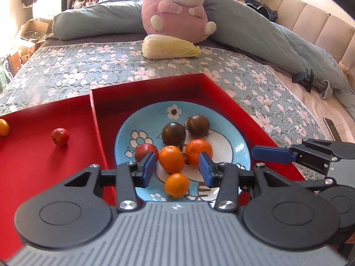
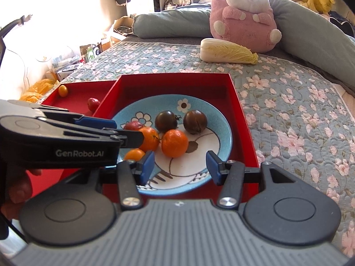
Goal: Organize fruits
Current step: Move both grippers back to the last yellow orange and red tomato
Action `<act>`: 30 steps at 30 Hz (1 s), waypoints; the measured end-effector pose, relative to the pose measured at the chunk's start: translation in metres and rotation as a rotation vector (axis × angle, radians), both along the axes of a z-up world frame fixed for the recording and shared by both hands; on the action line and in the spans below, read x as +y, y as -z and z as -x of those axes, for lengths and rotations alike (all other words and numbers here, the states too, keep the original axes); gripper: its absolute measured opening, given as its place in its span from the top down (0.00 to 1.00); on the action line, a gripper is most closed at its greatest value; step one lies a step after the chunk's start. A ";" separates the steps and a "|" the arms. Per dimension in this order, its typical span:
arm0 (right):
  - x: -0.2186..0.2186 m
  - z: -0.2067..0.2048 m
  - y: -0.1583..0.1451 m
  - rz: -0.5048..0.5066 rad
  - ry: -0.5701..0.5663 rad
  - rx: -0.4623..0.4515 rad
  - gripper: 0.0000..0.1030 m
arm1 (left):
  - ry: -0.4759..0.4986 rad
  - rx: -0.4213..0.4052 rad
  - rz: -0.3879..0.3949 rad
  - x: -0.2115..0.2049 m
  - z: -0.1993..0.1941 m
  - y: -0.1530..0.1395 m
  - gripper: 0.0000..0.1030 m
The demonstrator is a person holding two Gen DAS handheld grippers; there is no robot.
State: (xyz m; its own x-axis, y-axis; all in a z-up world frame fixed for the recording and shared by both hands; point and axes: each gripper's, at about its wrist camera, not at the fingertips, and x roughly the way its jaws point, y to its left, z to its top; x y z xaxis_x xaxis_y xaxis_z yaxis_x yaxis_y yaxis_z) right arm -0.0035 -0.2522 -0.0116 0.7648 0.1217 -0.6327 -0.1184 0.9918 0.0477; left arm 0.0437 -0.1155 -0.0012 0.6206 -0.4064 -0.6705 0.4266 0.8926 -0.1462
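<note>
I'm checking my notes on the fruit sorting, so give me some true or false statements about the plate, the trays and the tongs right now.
1. Six fruits lie on the plate. True.
2. The left tongs grip an orange fruit. False: they are open, with nothing held.
3. The left tray holds a red fruit and a yellow fruit. True.
4. The cabbage is in the right tray. False: it lies on the bed beyond the trays.
5. The right tongs are open. True.
</note>
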 end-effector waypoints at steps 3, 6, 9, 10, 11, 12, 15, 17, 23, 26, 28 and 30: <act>0.010 -0.005 -0.005 -0.003 -0.017 -0.010 0.47 | -0.028 -0.010 0.002 0.015 -0.006 -0.006 0.52; 0.021 -0.011 -0.008 -0.003 -0.041 -0.018 0.47 | -0.063 -0.020 -0.005 0.032 -0.014 -0.010 0.52; 0.032 -0.019 -0.012 -0.008 -0.064 -0.027 0.47 | -0.099 -0.034 -0.032 0.052 -0.023 -0.012 0.51; 0.036 -0.022 -0.014 -0.010 -0.071 -0.030 0.47 | -0.111 -0.035 -0.038 0.059 -0.025 -0.011 0.51; 0.041 -0.025 -0.016 -0.011 -0.081 -0.034 0.47 | -0.125 -0.035 -0.044 0.066 -0.028 -0.009 0.51; 0.045 -0.028 -0.017 -0.012 -0.091 -0.037 0.47 | -0.140 -0.033 -0.051 0.073 -0.032 -0.007 0.50; 0.058 -0.038 -0.020 -0.011 -0.122 -0.046 0.48 | -0.205 -0.019 -0.076 0.095 -0.043 0.001 0.50; 0.067 -0.045 -0.022 -0.012 -0.139 -0.049 0.48 | -0.258 -0.011 -0.091 0.109 -0.049 0.008 0.50; 0.091 -0.059 -0.025 -0.005 -0.189 -0.054 0.48 | -0.440 -0.017 -0.192 0.144 -0.068 0.026 0.50; 0.102 -0.065 -0.023 0.005 -0.216 -0.049 0.48 | -0.503 -0.018 -0.199 0.160 -0.081 0.029 0.50; 0.109 -0.068 -0.022 0.013 -0.239 -0.049 0.48 | -0.535 0.001 -0.170 0.171 -0.090 0.031 0.50; 0.117 -0.072 -0.022 0.021 -0.261 -0.050 0.48 | -0.574 0.029 -0.114 0.183 -0.096 0.032 0.50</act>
